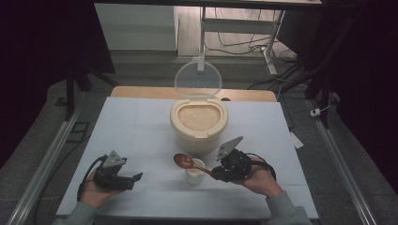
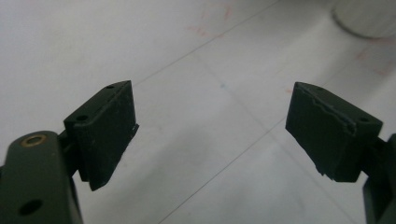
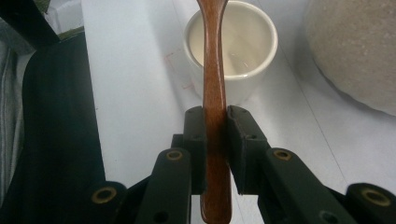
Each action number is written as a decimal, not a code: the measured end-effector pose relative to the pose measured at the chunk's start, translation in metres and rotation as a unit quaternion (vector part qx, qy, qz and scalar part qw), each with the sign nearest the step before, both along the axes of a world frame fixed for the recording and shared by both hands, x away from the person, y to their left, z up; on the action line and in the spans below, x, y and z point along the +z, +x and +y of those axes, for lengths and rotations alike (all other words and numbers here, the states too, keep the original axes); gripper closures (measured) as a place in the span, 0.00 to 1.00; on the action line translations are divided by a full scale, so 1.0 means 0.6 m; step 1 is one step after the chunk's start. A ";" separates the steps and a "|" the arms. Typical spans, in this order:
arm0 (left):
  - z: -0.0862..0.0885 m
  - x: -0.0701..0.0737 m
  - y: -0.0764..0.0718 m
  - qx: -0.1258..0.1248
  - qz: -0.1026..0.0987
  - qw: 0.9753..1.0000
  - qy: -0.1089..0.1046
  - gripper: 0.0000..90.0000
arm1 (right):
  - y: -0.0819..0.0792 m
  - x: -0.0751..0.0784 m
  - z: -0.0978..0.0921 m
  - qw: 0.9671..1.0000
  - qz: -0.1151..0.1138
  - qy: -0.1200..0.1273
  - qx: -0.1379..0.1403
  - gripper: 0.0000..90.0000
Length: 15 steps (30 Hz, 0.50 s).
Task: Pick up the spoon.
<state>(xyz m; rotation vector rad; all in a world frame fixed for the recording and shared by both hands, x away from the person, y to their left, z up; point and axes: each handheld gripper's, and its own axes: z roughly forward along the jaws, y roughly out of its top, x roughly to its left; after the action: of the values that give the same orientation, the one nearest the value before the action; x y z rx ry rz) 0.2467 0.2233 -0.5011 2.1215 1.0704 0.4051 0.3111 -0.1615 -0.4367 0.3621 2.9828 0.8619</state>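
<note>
I have the wooden spoon (image 3: pixel 215 88) pinched by its handle in the right gripper (image 3: pixel 215 140), the jaws closed flat on either side of the shaft with a short stub of handle left behind them. In the right gripper view the spoon runs straight away from the jaws, and its long axis passes directly over the mouth of the small cream cup (image 3: pixel 233 51). In the high view the bowl of the spoon (image 1: pixel 184 161) sits just past the cup's (image 1: pixel 194 171) far-left rim, slightly above it; I cannot tell whether it carries any rice.

Taking the cup as my marker: the big rice container (image 1: pixel 199 123) stands just behind it, toward the far side of the table, its clear lid (image 1: pixel 198 79) swung up and back, the rice surface exposed. The right gripper (image 1: pixel 225 169) is immediately to the right of the cup, so it is much the nearer hand. The left gripper (image 1: pixel 123 179) rests well off to the cup's left, low over the white table (image 1: pixel 141 122).

In the left gripper view its jaws stand wide apart with bare tabletop between them, holding nothing.

As I judge it, the next move turns on the spoon bowl lying between cup and container: swing it back for rice, or draw it over the cup mouth and tip.
</note>
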 end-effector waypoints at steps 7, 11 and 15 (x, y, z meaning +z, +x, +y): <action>-0.039 0.056 -0.004 -0.064 -0.030 0.997 -0.001 0.21 | -0.002 -0.003 0.006 1.000 -0.005 -0.004 0.012 0.87; -0.074 0.083 -0.002 -0.103 -0.037 0.994 0.009 0.21 | -0.004 -0.002 0.012 1.000 -0.011 -0.013 0.016 0.87; -0.114 0.106 -0.001 -0.135 -0.045 0.990 0.022 0.21 | -0.007 -0.001 0.017 1.000 -0.013 -0.014 0.019 0.87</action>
<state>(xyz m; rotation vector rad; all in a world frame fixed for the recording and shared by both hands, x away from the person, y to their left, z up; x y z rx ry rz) 0.2462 0.1549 -0.4376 2.2260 0.7171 0.3914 0.3071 -0.1512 -0.4370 0.2903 2.9835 0.8196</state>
